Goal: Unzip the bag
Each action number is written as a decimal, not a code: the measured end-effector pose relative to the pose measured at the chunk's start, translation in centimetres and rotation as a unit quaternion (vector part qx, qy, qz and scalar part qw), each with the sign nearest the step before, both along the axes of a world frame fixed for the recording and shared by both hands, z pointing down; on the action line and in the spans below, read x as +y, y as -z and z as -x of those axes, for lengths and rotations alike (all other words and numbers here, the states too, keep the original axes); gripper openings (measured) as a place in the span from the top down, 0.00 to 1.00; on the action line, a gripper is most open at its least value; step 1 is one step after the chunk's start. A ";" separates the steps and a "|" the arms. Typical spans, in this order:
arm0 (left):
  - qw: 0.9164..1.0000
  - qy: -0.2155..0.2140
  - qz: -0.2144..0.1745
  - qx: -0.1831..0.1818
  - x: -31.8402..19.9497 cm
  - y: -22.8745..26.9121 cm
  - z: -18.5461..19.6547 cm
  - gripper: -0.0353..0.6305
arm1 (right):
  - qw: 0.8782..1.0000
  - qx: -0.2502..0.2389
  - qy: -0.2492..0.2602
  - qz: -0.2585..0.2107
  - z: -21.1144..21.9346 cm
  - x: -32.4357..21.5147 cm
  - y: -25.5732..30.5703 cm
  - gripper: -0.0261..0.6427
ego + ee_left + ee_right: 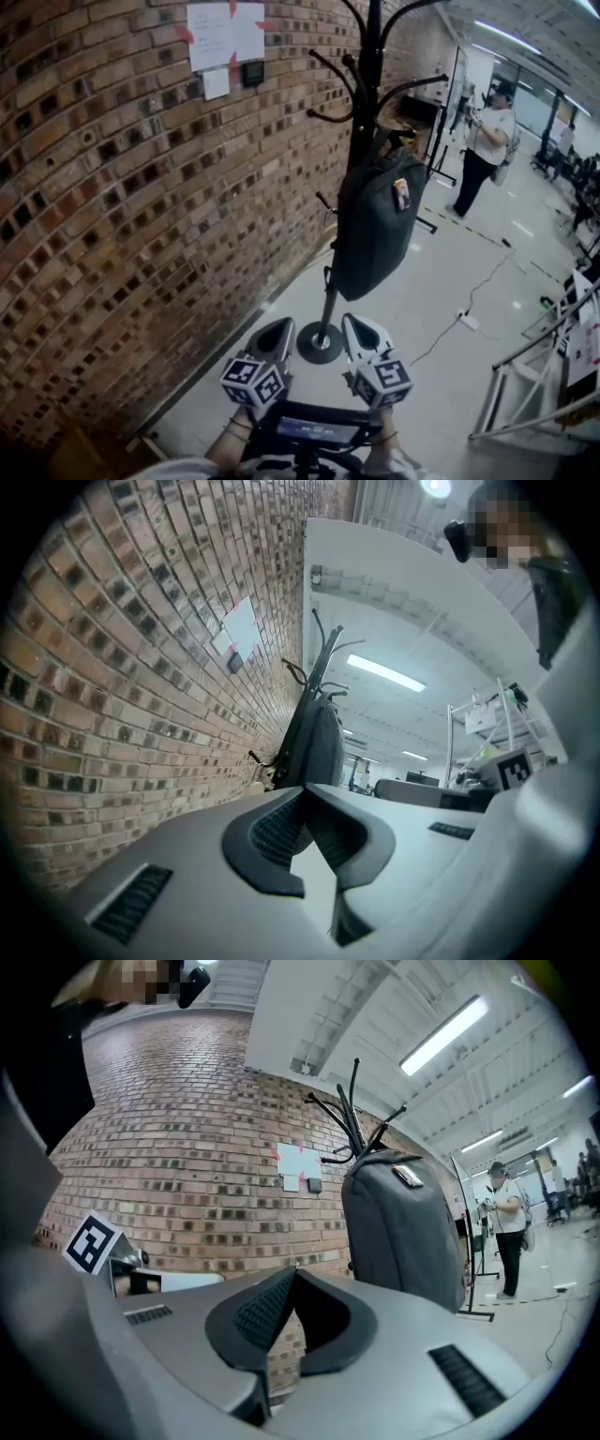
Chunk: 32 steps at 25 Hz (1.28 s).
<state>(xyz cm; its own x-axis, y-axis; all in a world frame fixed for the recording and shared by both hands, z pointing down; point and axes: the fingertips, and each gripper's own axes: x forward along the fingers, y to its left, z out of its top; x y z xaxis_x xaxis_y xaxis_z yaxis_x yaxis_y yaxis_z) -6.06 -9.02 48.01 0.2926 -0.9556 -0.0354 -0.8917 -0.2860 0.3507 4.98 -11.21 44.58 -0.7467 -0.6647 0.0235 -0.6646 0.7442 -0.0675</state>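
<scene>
A dark grey backpack (377, 225) hangs upright on a black coat stand (367, 66) beside the brick wall, with a small tag on its front. Both grippers are low in the head view, short of the bag and apart from it. My left gripper (278, 330) and right gripper (361, 328) point toward the stand's base, each shut with nothing between the jaws. In the left gripper view, the bag (319, 747) is far ahead beyond the closed tips (305, 789). The right gripper view shows the bag (403, 1232) up and right of the closed tips (292, 1274).
The brick wall (112, 206) runs along the left, with papers (225, 36) taped on it. The stand's round base (320, 343) sits on the pale floor. A cable and plug (466, 321) lie to the right, near a metal rack (534, 375). A person (483, 150) stands farther back.
</scene>
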 end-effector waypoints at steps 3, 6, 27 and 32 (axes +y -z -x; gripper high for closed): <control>1.000 -0.026 -0.010 -0.001 -3.0 1.2 1.1 0.93 | 1.000 0.000 -0.014 -0.020 1.3 -2.9 2.6 0.97; 0.999 -0.051 -0.018 0.002 -5.5 1.8 2.2 0.93 | 0.998 0.007 -0.041 -0.050 2.2 -5.7 5.1 0.97; 0.989 -0.141 -0.011 0.041 -14.0 1.8 4.8 0.93 | 0.937 0.201 -0.154 -0.239 5.4 -15.3 16.1 0.82; 0.989 -0.143 -0.009 0.041 -14.3 1.8 4.3 0.93 | 0.911 0.275 -0.160 -0.262 6.0 -16.8 16.3 0.77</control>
<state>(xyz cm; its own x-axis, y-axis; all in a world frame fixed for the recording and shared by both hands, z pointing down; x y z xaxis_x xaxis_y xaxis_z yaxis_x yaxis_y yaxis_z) -10.37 -23.30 46.18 0.5456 -0.8336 -0.0862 -0.7426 -0.5285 0.4113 -0.99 -28.02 28.25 -0.4829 -0.8744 -0.0468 -0.6793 0.3404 0.6501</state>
